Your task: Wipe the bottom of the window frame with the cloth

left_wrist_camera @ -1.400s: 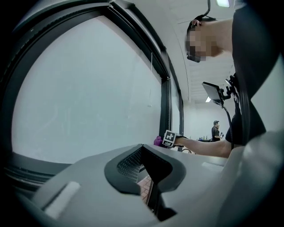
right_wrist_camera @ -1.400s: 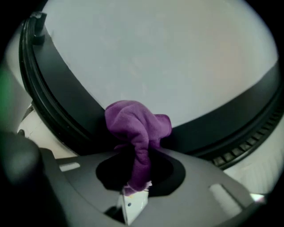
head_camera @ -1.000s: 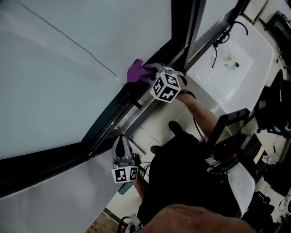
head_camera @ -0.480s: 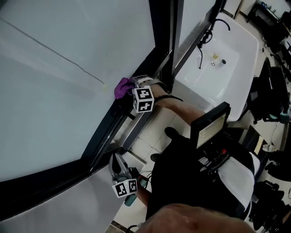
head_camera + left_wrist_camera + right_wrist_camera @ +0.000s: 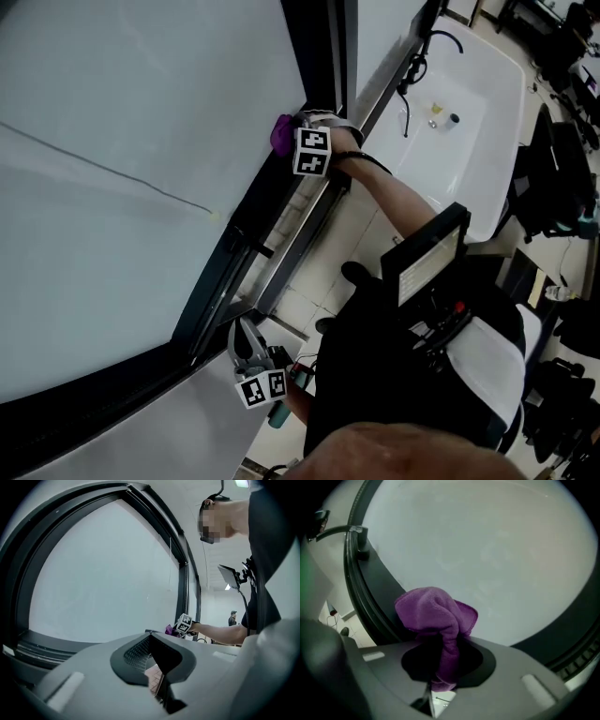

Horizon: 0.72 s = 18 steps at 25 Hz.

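At left, our left gripper (image 5: 244,333) hangs low by the near end of the window, its jaws pressed together on nothing, well back from the work. Ahead of those jaws and off to their right runs the dark bottom rail (image 5: 220,281) of the window frame, under the pale glass (image 5: 141,141).

Farther along, our right gripper (image 5: 295,129) pinches the purple cloth (image 5: 282,134). The cloth bunches out beyond the jaw tips and appears to rest where rail meets glass. In the past half second that gripper has carried the cloth up the rail, away from the left gripper. It now sits just short of the upright post (image 5: 319,47) at the corner.

We judge this a wiping stroke near its end. The stretch behind the right jaws has been passed over, and only the corner just ahead of them remains on this run; the length nearer the left jaws may still want a pass.

To the right of the right jaws, past the sill, lies a white sink (image 5: 487,84), no part of the job.
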Each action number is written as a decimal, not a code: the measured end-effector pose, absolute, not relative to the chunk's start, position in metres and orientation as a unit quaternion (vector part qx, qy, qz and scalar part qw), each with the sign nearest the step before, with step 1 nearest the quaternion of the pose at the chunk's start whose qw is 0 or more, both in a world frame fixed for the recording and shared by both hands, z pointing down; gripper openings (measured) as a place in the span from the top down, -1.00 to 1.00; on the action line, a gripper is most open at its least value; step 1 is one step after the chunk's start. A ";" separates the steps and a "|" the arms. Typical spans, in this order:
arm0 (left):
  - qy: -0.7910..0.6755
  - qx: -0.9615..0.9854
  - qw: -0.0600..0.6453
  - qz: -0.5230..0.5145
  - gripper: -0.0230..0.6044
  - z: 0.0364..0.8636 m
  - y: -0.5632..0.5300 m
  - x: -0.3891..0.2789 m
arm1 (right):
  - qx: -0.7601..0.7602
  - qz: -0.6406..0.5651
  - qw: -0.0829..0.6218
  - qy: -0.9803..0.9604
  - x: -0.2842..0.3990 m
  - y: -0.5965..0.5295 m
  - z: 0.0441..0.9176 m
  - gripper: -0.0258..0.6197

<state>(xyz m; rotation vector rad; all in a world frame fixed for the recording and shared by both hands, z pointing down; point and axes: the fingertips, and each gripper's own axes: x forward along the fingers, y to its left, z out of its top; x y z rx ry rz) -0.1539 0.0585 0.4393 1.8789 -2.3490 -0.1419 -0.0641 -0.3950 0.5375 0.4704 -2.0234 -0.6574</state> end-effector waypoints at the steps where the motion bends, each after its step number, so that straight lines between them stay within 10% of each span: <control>1: -0.778 0.623 0.064 -0.047 0.92 0.438 0.058 -0.154 | 0.203 -0.271 0.471 -0.814 -0.059 -0.405 0.538 0.72; 18: -0.785 0.615 0.057 -0.050 0.92 0.433 0.065 -0.155 | 0.303 -0.313 0.555 -0.708 -0.015 -0.469 0.546 0.72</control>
